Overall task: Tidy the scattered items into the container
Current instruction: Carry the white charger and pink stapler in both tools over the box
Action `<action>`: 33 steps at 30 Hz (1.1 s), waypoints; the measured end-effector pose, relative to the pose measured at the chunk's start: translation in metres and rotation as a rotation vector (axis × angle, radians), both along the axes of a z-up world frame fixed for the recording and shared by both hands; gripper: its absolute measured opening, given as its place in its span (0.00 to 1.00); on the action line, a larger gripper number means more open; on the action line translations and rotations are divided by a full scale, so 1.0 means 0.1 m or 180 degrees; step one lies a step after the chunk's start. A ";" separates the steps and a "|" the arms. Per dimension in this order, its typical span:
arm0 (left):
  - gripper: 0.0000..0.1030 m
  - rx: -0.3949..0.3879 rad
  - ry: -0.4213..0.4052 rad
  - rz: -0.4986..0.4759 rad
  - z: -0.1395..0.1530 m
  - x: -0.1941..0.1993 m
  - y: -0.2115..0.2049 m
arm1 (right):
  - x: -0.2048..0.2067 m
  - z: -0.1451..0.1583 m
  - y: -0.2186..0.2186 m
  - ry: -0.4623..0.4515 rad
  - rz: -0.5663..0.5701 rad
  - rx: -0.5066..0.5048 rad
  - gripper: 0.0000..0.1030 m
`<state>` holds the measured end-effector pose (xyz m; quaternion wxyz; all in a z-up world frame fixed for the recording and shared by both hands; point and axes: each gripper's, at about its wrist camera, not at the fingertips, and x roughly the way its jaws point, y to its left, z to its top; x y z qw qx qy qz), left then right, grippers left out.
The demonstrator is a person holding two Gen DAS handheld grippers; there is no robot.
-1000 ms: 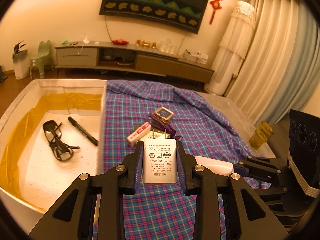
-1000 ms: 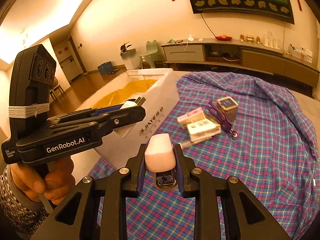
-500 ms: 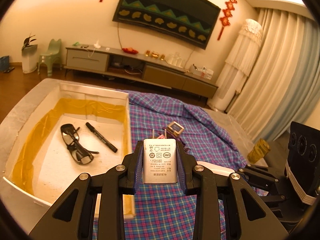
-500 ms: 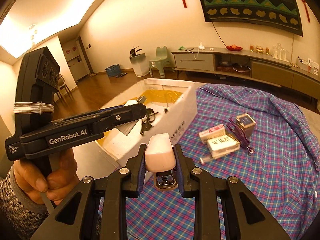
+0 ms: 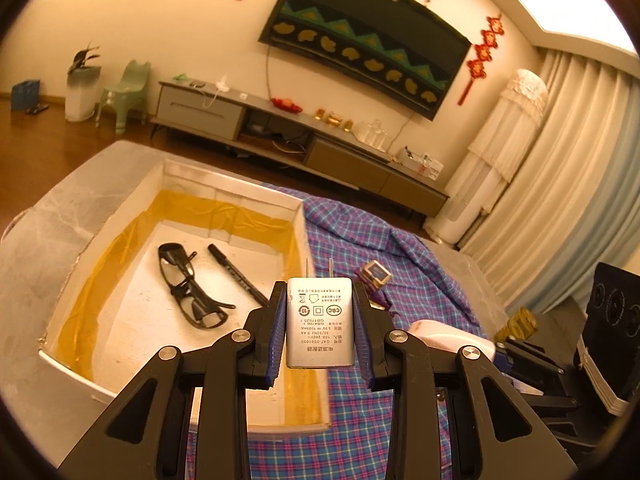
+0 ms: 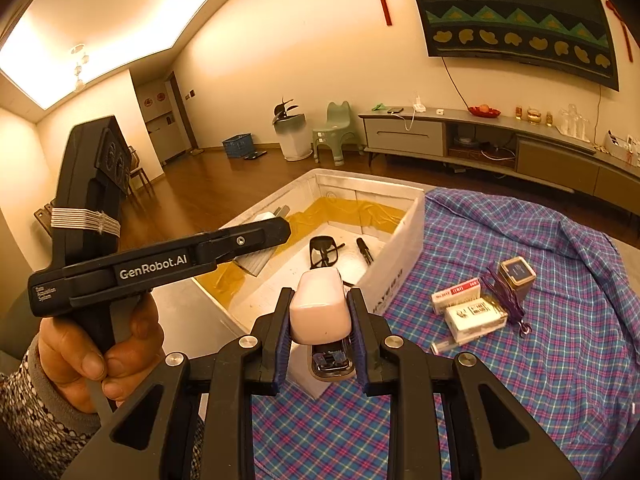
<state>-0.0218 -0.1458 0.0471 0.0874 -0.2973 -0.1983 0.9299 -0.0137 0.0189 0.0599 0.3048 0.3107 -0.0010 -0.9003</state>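
My left gripper [image 5: 320,328] is shut on a white plug adapter [image 5: 320,326] and holds it above the right wall of the white foam box [image 5: 298,212]. Black glasses [image 5: 188,286] and a black marker [image 5: 238,274] lie inside the box. My right gripper [image 6: 320,334] is shut on a pink-white stapler [image 6: 320,306], held above the box's near corner [image 6: 400,248]. In the right wrist view the left gripper [image 6: 256,236] hangs over the box. On the plaid cloth [image 6: 540,360] lie two staple boxes [image 6: 466,304], a small square box [image 6: 516,274] and a purple cord [image 6: 506,294].
The box sits on a grey marble table [image 5: 44,220] beside the plaid cloth [image 5: 360,432]. A syringe-like tube [image 6: 444,346] lies by the staple boxes. A yellowish bundle [image 5: 516,322] sits at the table's right edge. A TV cabinet [image 5: 280,136] stands behind.
Both grippers have moved left and up towards the box with their items still held. The left gripper has come over the box's right wall; the right one has come over its near corner.
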 end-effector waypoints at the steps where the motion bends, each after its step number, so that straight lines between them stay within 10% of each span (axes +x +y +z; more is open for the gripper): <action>1: 0.30 0.0024 -0.0008 0.0019 0.00 0.00 -0.03 | 0.00 0.01 -0.02 0.0009 0.0008 0.0005 0.27; 23: 0.30 0.0196 -0.0332 0.0450 -0.26 -0.24 -0.85 | -0.52 -0.11 -0.83 -0.0250 0.0443 0.0447 0.27; 33: 0.31 -0.0199 -0.0498 0.0414 -0.40 -0.34 -1.00 | -0.85 -0.39 -1.33 -0.0756 0.0653 0.0705 0.27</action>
